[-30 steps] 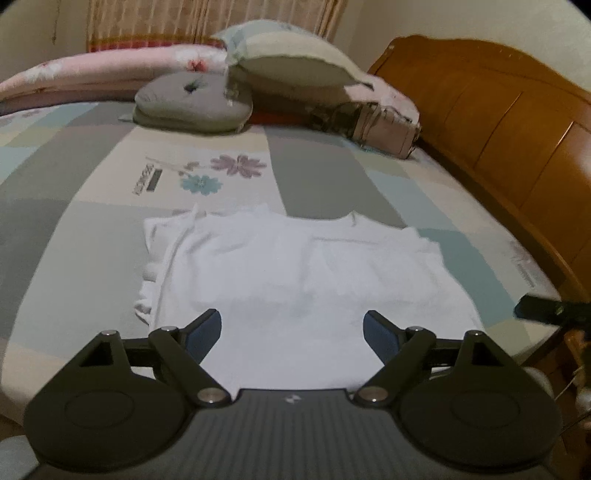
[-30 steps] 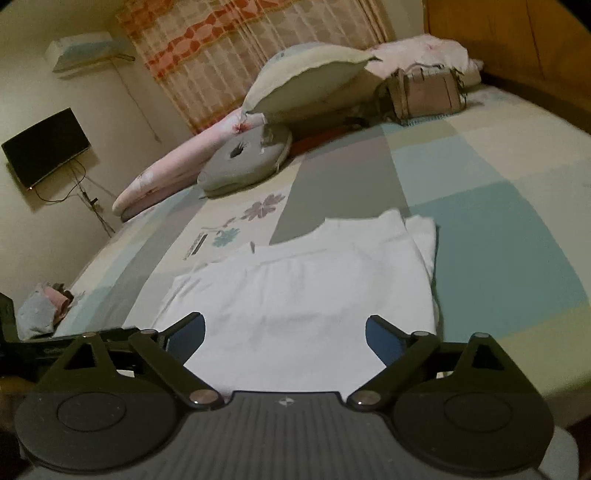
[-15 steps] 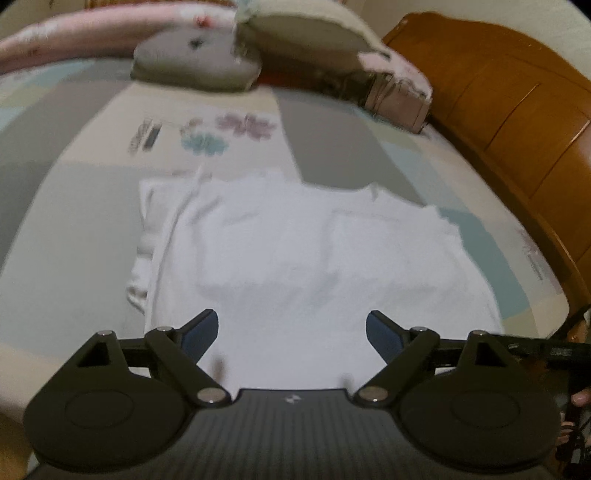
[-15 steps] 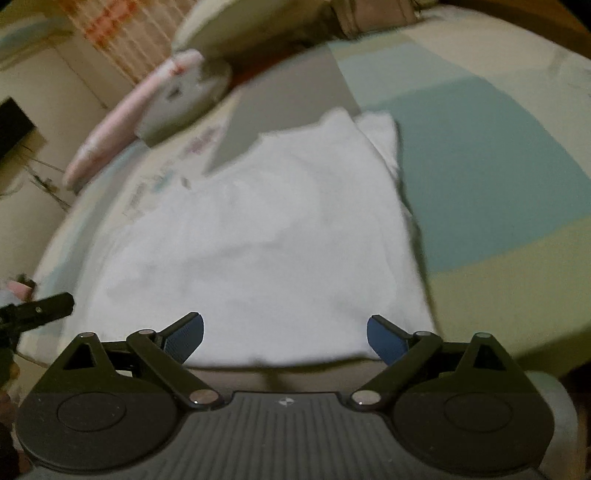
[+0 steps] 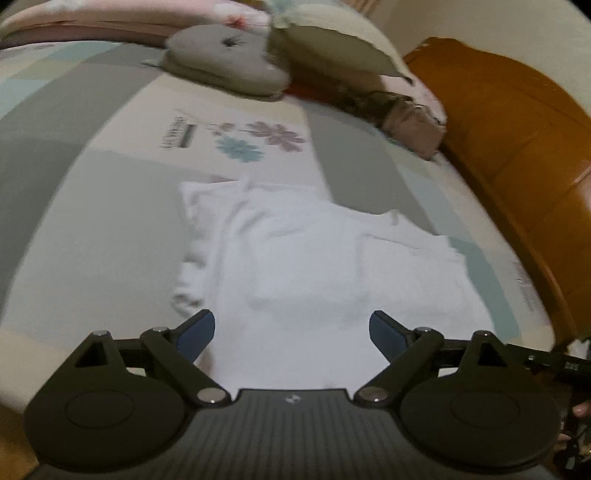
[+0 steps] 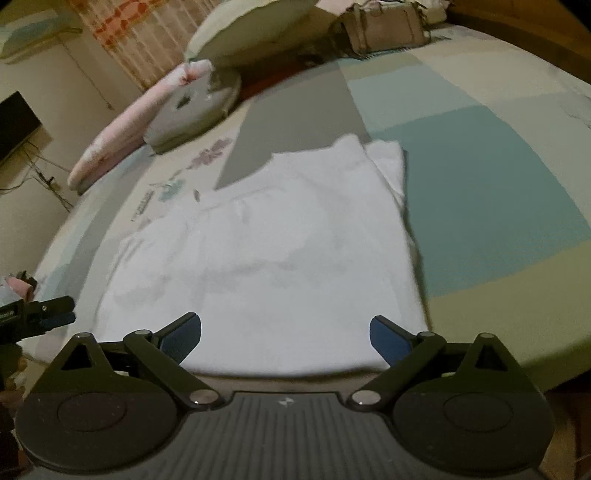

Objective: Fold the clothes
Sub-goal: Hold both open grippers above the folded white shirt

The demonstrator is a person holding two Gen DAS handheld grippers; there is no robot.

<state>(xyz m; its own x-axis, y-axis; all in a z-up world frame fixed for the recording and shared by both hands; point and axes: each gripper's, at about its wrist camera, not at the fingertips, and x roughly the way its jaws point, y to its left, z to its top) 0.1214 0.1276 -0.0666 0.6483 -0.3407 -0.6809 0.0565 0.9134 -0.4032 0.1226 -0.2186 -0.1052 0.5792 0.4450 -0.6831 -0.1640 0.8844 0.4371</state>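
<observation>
Both tongs, left (image 5: 291, 330) and right (image 6: 285, 335), have dropped closer over the white shirt's (image 6: 266, 258) six o'clock hem, released and empty; a grab there looks likely.

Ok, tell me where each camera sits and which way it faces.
Left wrist: sits on the left gripper, low at the bed's near edge, facing the white shirt, pillows and headboard; its own open fingers show, plus the other gripper at the right edge.
Right wrist: sits on the right gripper, facing the shirt, the curtain and the TV; its own open fingers show, plus the left gripper at the left edge.
Shared: shirt, bed, pillows, handbag.
</observation>
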